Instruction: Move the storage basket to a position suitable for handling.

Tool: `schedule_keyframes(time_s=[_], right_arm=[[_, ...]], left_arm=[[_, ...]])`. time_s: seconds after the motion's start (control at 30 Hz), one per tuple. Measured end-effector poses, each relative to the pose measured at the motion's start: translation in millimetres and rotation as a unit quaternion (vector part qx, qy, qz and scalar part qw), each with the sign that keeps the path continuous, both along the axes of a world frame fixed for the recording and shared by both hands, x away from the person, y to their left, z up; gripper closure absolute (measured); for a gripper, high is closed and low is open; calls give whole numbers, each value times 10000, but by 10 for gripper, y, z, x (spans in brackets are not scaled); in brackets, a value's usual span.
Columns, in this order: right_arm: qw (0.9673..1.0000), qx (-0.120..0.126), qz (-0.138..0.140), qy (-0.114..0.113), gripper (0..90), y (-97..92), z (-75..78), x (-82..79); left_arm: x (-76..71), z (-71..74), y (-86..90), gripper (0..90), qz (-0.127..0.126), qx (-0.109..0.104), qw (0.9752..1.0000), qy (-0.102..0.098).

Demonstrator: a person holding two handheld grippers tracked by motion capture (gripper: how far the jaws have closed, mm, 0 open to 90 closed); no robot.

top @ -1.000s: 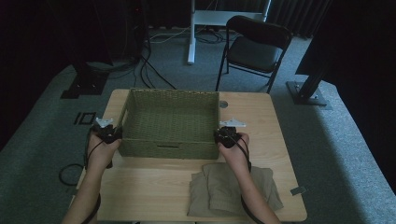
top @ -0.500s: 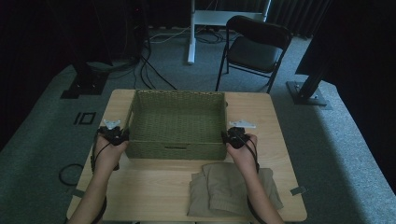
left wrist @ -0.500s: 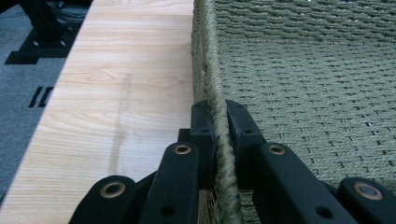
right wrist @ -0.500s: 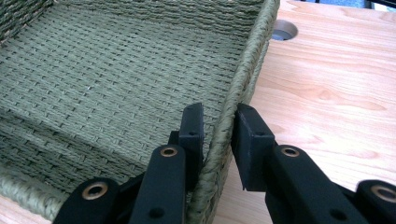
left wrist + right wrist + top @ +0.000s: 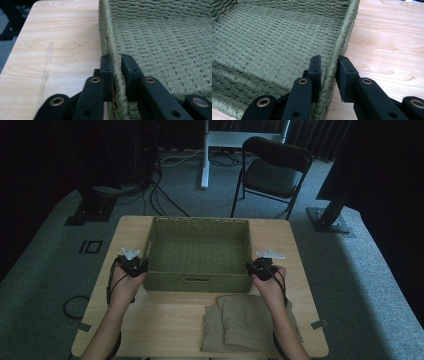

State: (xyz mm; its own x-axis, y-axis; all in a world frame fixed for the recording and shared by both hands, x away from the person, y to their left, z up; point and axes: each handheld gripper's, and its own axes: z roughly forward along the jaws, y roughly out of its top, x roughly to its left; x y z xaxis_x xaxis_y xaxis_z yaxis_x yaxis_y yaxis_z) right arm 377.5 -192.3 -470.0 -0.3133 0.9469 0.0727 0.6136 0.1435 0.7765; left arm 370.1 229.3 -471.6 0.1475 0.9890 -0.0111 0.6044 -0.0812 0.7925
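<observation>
So both claws are gripping the green woven basket (image 5: pixel 199 251) by its side walls. The left claw (image 5: pixel 115 65) is pinching the left rim, though its jaws have just been easing open a bit, rim between them. The right claw (image 5: pixel 329 68) is clamping the right rim. The basket is sitting mid-table (image 5: pixel 165 320), with folded beige clothes (image 5: pixel 245 322) lying just in front of it.
</observation>
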Motion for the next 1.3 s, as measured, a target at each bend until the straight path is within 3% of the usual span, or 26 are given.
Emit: schedule_keyframes(time_s=[0.07,0.13,0.23,0.27,0.4,0.47,0.57,0.67,0.73,0.77,0.83,0.93,0.97,1.0,1.03,1.07,1.1,1.2,1.23,1.3], right_arm=[[9999,130,18,4,694,-24,3,10],[9998,191,45,-75,636,-40,39,20],[9991,340,-28,-233,576,-52,103,33],[9986,377,-24,-365,514,-56,181,74],[9976,426,-145,-534,462,-32,294,213],[9976,418,-152,-525,463,-21,301,256],[9986,282,-199,-399,463,34,250,435],[9993,155,-234,-254,463,83,155,551],[9995,110,-256,-146,462,114,85,606],[9995,110,-256,-146,462,114,85,606],[9994,19,-325,-100,449,152,-15,631],[9995,-17,-323,-71,458,169,-57,627],[9995,-53,-319,-42,481,174,-74,624],[9991,-89,-410,-33,535,165,-95,617],[9991,-89,-410,-33,535,165,-95,617],[9987,-111,-502,27,613,150,-102,613],[9987,-122,-471,133,625,143,-108,615],[9983,-287,-467,203,695,134,-129,619],[9978,-301,-580,132,742,128,-136,612],[9963,-546,-664,13,793,141,-136,607]], left_arm=[[1,20,10,651,-137,-43,9999,-52],[21,100,33,606,-236,-234,9993,-196],[73,160,54,544,-205,-236,9991,-299],[135,207,76,477,-213,-268,9983,-471],[250,257,92,412,-202,-266,9978,-571],[326,252,97,412,-183,-167,9981,-559],[422,217,101,400,-118,-299,9980,-552],[498,154,90,400,-97,-295,9984,-465],[558,67,89,400,-154,-139,9990,-391],[558,67,89,400,-154,-139,9990,-391],[584,-23,68,412,-271,61,9993,-269],[599,-75,41,442,-318,2,9993,-195],[607,-103,31,468,-308,133,9993,-161],[614,-128,29,608,-226,165,9995,-149],[614,-128,29,651,-226,165,9995,-149],[624,-154,44,677,-69,5,9999,-124],[626,-163,51,702,-71,-53,9999,-125],[623,-159,28,716,-106,133,9997,-169],[621,-157,10,752,-138,175,9996,-165],[623,-159,-14,791,-210,82,9997,-136]])
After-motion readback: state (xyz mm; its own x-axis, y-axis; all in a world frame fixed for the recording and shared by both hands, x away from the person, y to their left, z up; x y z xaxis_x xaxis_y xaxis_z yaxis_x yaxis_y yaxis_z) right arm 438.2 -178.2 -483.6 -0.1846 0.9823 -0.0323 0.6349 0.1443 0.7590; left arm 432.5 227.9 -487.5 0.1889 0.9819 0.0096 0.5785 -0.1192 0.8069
